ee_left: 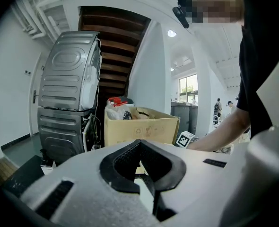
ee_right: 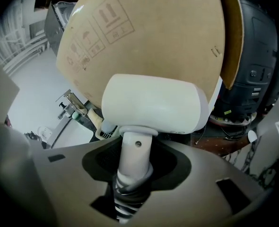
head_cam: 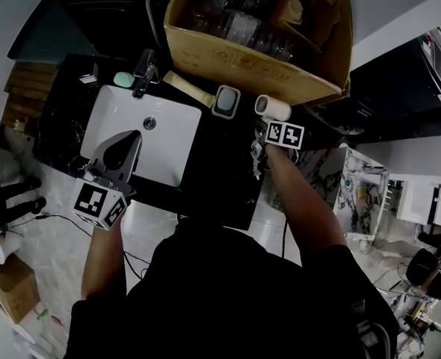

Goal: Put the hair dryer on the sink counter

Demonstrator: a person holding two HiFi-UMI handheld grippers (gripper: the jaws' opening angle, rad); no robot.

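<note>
A white hair dryer (head_cam: pixel 273 108) stands upright in my right gripper (head_cam: pixel 270 128), above the right part of the black sink counter (head_cam: pixel 220 172) and close to the cardboard box. In the right gripper view the jaws are shut on the hair dryer's (ee_right: pixel 153 103) handle, with its coiled cord bunched low between them; the right gripper (ee_right: pixel 132 176) fills the lower frame. My left gripper (head_cam: pixel 122 154) hangs over the white sink basin (head_cam: pixel 108 122). In its own view the left gripper (ee_left: pixel 142 167) is shut with nothing in it.
A large open cardboard box (head_cam: pixel 239 60) full of items stands behind the counter. A black faucet (head_cam: pixel 143 72), a green soap (head_cam: pixel 122 79), a wooden-handled brush (head_cam: pixel 185 88) and a small grey-faced device (head_cam: pixel 226 100) lie along the counter's back. A stacked washer (ee_left: pixel 68 93) stands beyond.
</note>
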